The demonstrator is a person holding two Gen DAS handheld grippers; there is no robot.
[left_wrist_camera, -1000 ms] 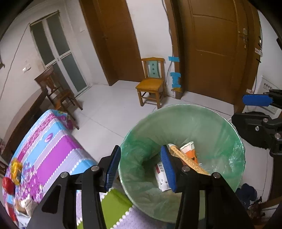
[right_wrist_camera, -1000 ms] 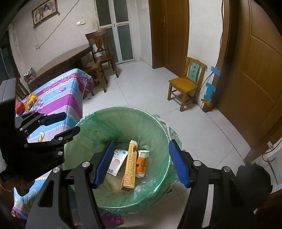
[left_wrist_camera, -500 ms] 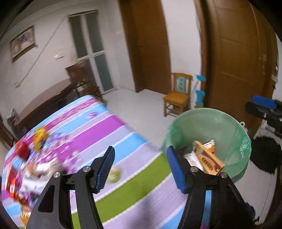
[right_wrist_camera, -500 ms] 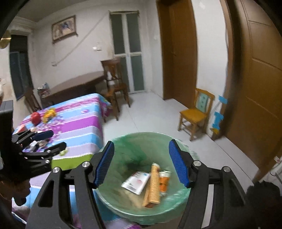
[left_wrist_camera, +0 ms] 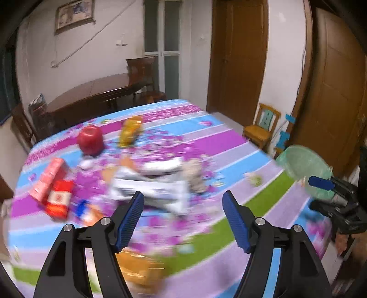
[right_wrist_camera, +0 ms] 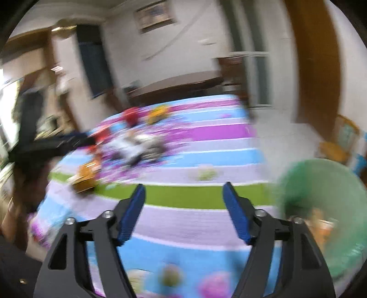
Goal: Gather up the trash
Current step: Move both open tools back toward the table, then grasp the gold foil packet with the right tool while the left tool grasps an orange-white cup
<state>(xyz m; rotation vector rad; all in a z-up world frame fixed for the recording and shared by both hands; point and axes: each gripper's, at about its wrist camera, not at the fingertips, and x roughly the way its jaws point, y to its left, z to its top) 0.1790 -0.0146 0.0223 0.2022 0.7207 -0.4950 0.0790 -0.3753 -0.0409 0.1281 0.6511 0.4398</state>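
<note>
White walls (left_wrist_camera: 284, 45) carry a framed picture (left_wrist_camera: 74, 13); brown wooden doors (left_wrist_camera: 238, 57), a dark wooden table (left_wrist_camera: 96, 91), a yellow chair (left_wrist_camera: 262, 128), and seemingly a pale floor, blurred.

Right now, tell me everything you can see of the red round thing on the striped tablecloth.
The red round thing looks like an apple or an apple-shaped object: glossy, smooth and deep red, with a soft highlight on top. It sits upright near the far left part of the striped tablecloth, left of a yellow packet and beyond two red and pink boxes. Something white lies at its base; contact is too blurred to judge. Neither tongs touch it. In the right wrist view it is only a red smear.
</note>
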